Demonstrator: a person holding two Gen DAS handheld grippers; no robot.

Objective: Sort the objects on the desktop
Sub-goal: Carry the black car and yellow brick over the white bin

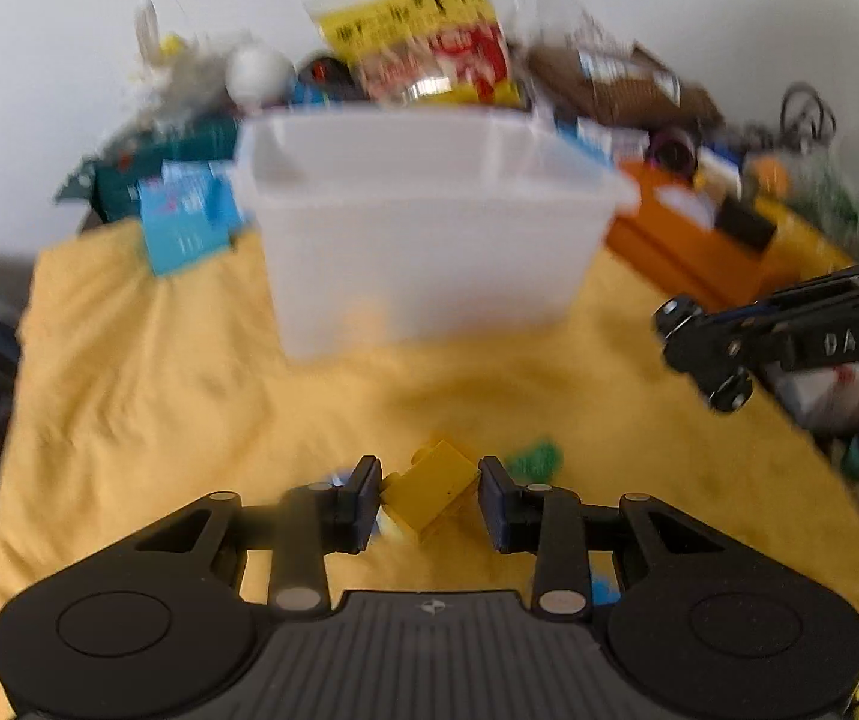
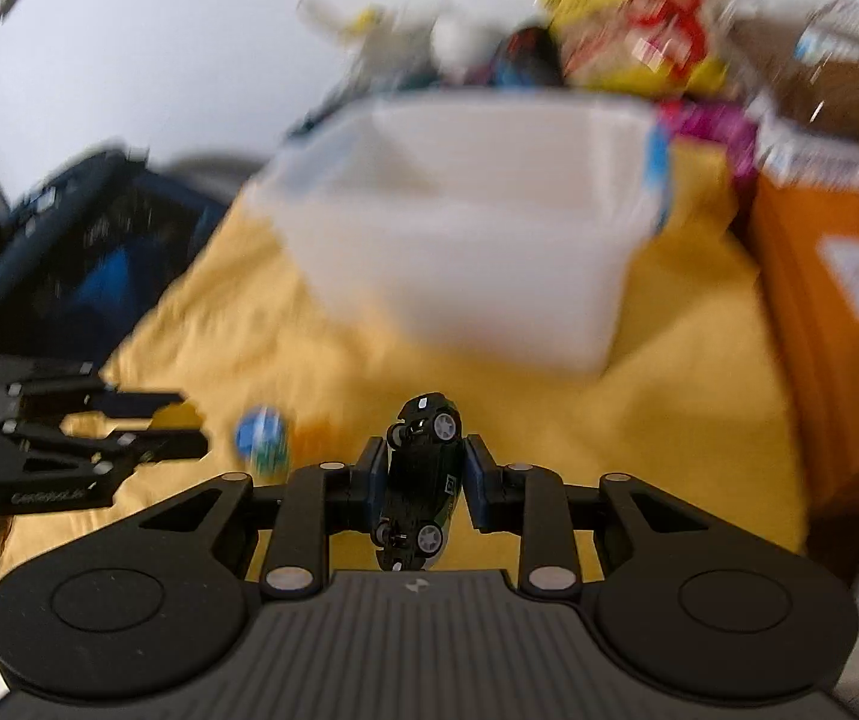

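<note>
My left gripper (image 1: 429,495) is shut on a yellow toy brick (image 1: 432,489), held above the yellow cloth (image 1: 147,396). My right gripper (image 2: 423,483) is shut on a dark green toy car (image 2: 423,480), which stands nose-up on its side between the pads. A translucent white plastic bin (image 1: 423,228) stands ahead of both grippers; it shows again in the right wrist view as the bin (image 2: 471,228). The right gripper (image 1: 723,354) shows at the right edge of the left wrist view. The left gripper (image 2: 147,441) with the yellow brick (image 2: 177,417) shows at the left of the right wrist view.
A green piece (image 1: 534,459) lies on the cloth right of the brick. A blue and green small object (image 2: 262,441) sits on the cloth. An orange box (image 1: 687,246) stands to the right. Behind the bin are a yellow snack bag (image 1: 423,36), a brown packet (image 1: 621,84) and a blue packet (image 1: 183,222).
</note>
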